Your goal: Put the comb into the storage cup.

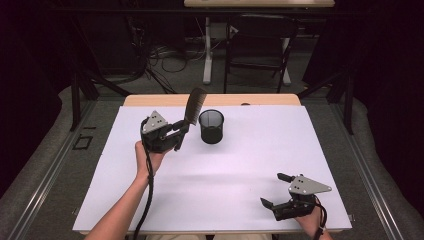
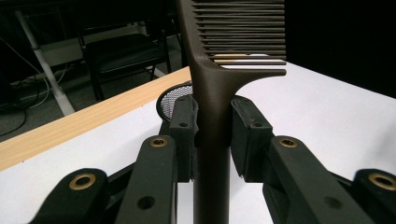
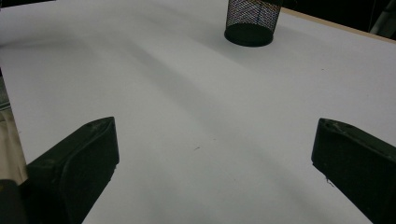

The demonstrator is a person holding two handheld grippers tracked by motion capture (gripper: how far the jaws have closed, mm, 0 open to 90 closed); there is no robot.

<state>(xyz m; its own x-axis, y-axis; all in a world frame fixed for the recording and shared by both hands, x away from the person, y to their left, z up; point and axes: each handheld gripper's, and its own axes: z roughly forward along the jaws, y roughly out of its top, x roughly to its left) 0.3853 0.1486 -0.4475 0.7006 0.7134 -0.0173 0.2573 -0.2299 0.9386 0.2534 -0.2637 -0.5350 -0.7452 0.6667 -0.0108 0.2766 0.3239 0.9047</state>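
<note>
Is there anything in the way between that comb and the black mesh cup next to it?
Nothing visible. The left hand-held gripper holds the comb upright just left of the mesh cup, whose open top looks clear.

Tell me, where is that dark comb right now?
In the high view the comb stands upright, clamped by its handle in the left gripper, above the table's left half, just left of the black mesh cup.

- The right claw (image 3: 212, 172) has its jaws spread wide, with nothing between them.
- A black mesh cup (image 3: 252, 21) stands upright, far ahead on the white surface (image 3: 187, 102).
</note>
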